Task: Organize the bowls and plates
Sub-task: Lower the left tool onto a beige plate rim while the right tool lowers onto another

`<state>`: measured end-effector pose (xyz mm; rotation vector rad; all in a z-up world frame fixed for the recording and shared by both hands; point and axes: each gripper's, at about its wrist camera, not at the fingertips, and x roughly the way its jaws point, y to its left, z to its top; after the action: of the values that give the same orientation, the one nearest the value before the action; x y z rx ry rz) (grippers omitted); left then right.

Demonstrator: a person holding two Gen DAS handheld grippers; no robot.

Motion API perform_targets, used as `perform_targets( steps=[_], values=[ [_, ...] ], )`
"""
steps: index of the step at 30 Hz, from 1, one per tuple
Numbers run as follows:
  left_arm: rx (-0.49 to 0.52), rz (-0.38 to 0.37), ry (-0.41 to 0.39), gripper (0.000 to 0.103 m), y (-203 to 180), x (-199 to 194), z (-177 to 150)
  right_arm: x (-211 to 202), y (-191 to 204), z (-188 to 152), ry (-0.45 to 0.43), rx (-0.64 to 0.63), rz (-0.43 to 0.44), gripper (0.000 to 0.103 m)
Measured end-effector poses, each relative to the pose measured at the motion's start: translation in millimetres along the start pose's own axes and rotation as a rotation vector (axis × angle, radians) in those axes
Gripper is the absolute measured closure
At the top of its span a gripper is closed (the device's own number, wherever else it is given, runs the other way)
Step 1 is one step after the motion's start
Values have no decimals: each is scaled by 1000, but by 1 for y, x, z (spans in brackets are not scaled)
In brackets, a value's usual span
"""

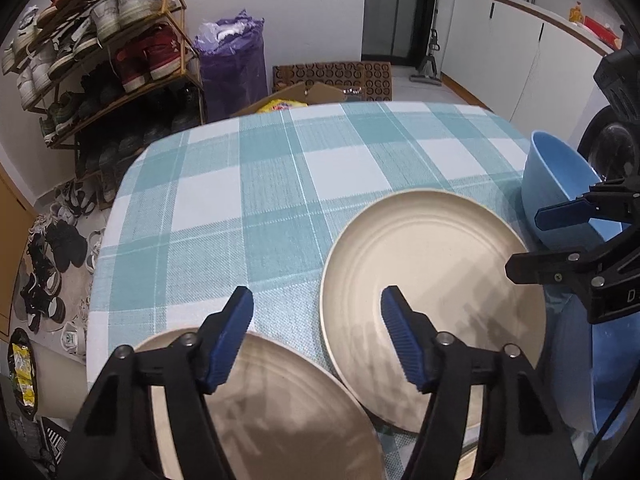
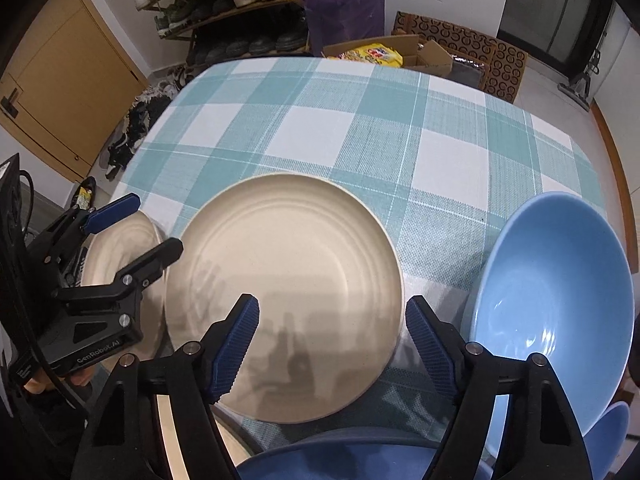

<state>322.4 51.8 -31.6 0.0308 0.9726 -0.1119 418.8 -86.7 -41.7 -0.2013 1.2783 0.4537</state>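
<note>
Barely begun: nothing stacked yet on the checked surface [image 2: 400, 120]. In right wrist view, 1 cream plate [image 2: 288, 280] at centre, a 2nd cream plate [image 2: 120, 248] at 9 o'clock, a tilted blue bowl [image 2: 560, 300] at 3 o'clock. Plates matte, ridged in rings; bowl glossy. Right gripper [image 2: 332, 344] jaws spread, straddling the central plate's near rim, not pinching. Left gripper [image 1: 316, 336] jaws spread, empty, between both plates.

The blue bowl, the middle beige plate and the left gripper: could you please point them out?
blue bowl [image 2: 560, 280], right wrist view, inner wall.
middle beige plate [image 2: 288, 264], right wrist view, flat centre.
left gripper [image 1: 316, 336], left wrist view, midway between fingertips.
</note>
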Motion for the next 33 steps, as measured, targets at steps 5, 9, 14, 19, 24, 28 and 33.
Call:
perform_targets(
  steps=[5, 9, 14, 19, 24, 28, 33],
  values=[
    [16, -8, 29, 39, -4, 8, -4, 6, 3, 0, 24, -8, -35, 29],
    [29, -16, 33, 39, -7, 10, -5, 8, 6, 1, 34, -23, -38, 29],
    [39, -13, 42, 40, -9, 13, -5, 13, 11, 3, 52, -47, -90, 29],
    [48, -18, 52, 44, -10, 16, -6, 22, 20, 2, 90, -105, -157, 29],
    [56, -8, 71, 50, -9, 21, -8, 31, 28, 4, 118, -142, -199, 29],
    [62, -4, 72, 52, -9, 22, -9, 39, 32, 7, 137, -182, -264, 29],
    [64, -3, 75, 52, -9, 23, -9, 41, 32, 10, 152, -189, -298, 29]
  ],
)
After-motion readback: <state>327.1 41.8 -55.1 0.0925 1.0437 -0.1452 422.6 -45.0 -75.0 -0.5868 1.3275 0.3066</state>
